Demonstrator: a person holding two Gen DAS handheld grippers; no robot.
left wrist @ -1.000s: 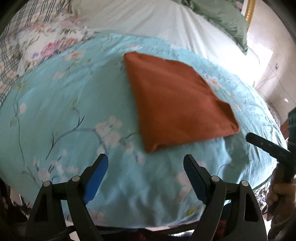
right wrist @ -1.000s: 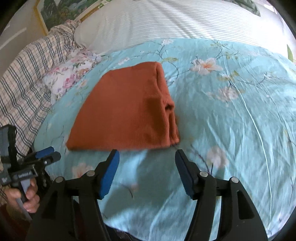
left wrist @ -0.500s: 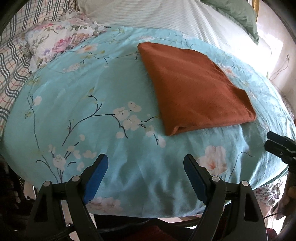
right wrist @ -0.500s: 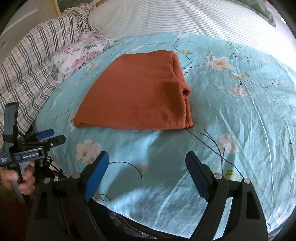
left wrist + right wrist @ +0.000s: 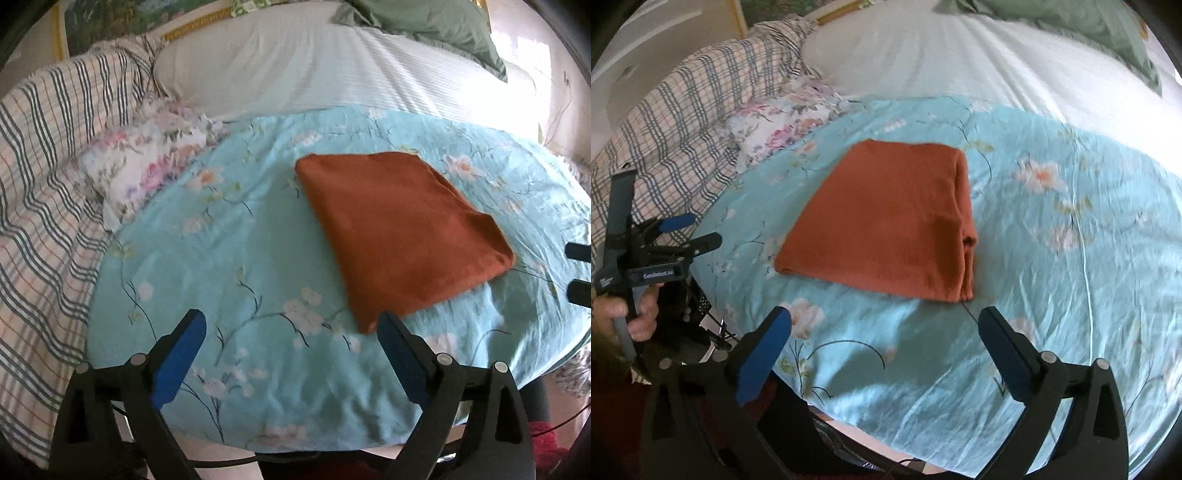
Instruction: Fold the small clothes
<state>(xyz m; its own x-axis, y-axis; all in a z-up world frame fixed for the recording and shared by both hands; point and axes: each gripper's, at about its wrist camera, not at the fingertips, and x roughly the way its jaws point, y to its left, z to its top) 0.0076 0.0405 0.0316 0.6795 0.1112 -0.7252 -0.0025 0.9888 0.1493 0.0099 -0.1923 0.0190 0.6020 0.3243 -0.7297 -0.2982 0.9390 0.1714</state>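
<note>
A rust-orange garment [image 5: 399, 229] lies folded into a flat rectangle on the light blue floral sheet [image 5: 236, 266]; it also shows in the right wrist view [image 5: 894, 221]. My left gripper [image 5: 291, 332] is open and empty, held back from the garment's near corner. My right gripper [image 5: 884, 328] is open and empty, just short of the garment's near edge. The left gripper also shows at the left of the right wrist view [image 5: 690, 230], and the right gripper's fingertips [image 5: 578, 253] show at the right edge of the left wrist view.
A plaid blanket [image 5: 40, 192] and a floral cloth [image 5: 147, 162] lie at the left. A white striped cover [image 5: 314, 62] and a green pillow [image 5: 436, 26] lie behind. The bed's front edge runs just below both grippers.
Both grippers have pulled back and up from the garment, so more of the bed shows. The garment has not moved. Both grippers stay open.
</note>
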